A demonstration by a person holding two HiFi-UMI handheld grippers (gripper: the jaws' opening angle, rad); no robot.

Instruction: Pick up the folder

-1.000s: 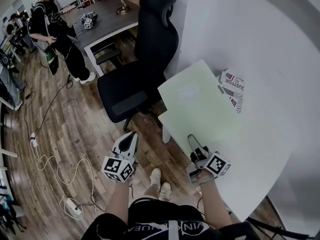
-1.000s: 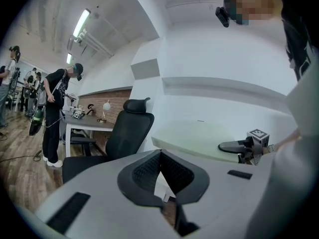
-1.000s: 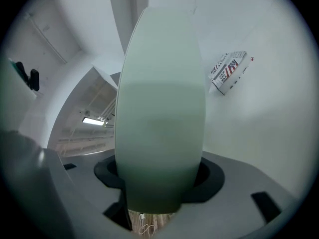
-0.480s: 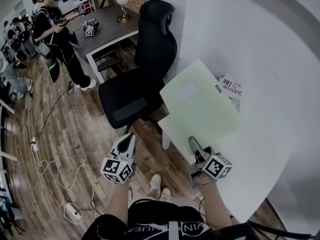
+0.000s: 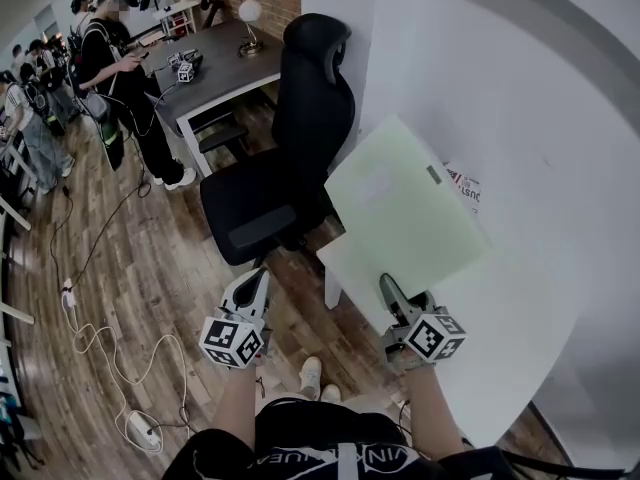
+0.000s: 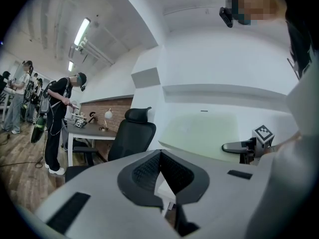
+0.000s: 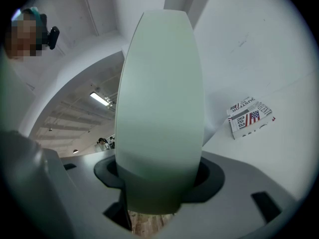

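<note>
My right gripper (image 5: 388, 286) is shut on the near edge of a pale green folder (image 5: 405, 208). The folder hangs tilted above the white table (image 5: 520, 308), its far corner reaching over the table's left edge. In the right gripper view the folder (image 7: 159, 108) stands edge-on between the jaws of that gripper (image 7: 159, 183) and fills the middle. My left gripper (image 5: 252, 286) hovers over the wooden floor, left of the table, shut on nothing. The left gripper view shows its jaws (image 6: 160, 158) together, with the folder (image 6: 199, 133) and right gripper (image 6: 239, 146) beyond.
A printed booklet (image 5: 465, 186) lies on the table, partly hidden behind the folder. A black office chair (image 5: 290, 158) stands against the table's left side. Farther off are a dark desk (image 5: 215, 63) with a lamp, people (image 5: 125, 68) and cables (image 5: 100, 328) on the floor.
The right gripper has risen and rolled with the folder, which now sits higher and hides more of the booklet. The left gripper has risen slightly.
</note>
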